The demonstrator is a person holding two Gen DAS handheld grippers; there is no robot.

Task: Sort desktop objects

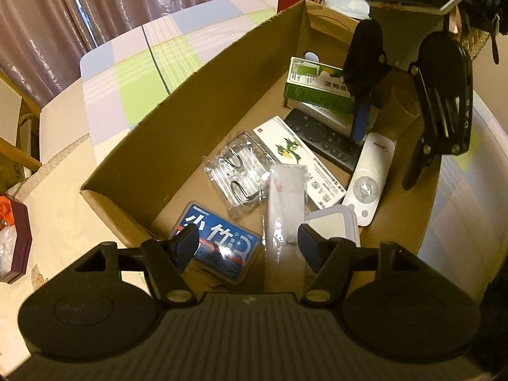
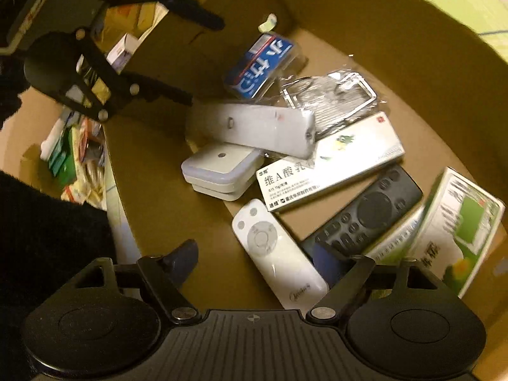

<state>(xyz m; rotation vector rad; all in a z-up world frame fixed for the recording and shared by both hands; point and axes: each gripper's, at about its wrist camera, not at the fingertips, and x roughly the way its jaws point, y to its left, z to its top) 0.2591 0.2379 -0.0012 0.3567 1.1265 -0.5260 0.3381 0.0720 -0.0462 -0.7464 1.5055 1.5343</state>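
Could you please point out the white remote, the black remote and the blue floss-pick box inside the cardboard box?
white remote [image 2: 260, 238]: right wrist view, on its round button pad.
black remote [image 2: 374, 211]: right wrist view, on its round dial.
blue floss-pick box [image 1: 216, 243]: left wrist view, on its blue label.

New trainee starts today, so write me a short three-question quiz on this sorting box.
1. True or false: the black remote lies inside the cardboard box.
2. Which lies between the right gripper's fingers? A white remote, B green carton, C bagged clips.
3. What colour is the packet beside the left gripper?
Key: 1 true; 2 A; 3 blue.
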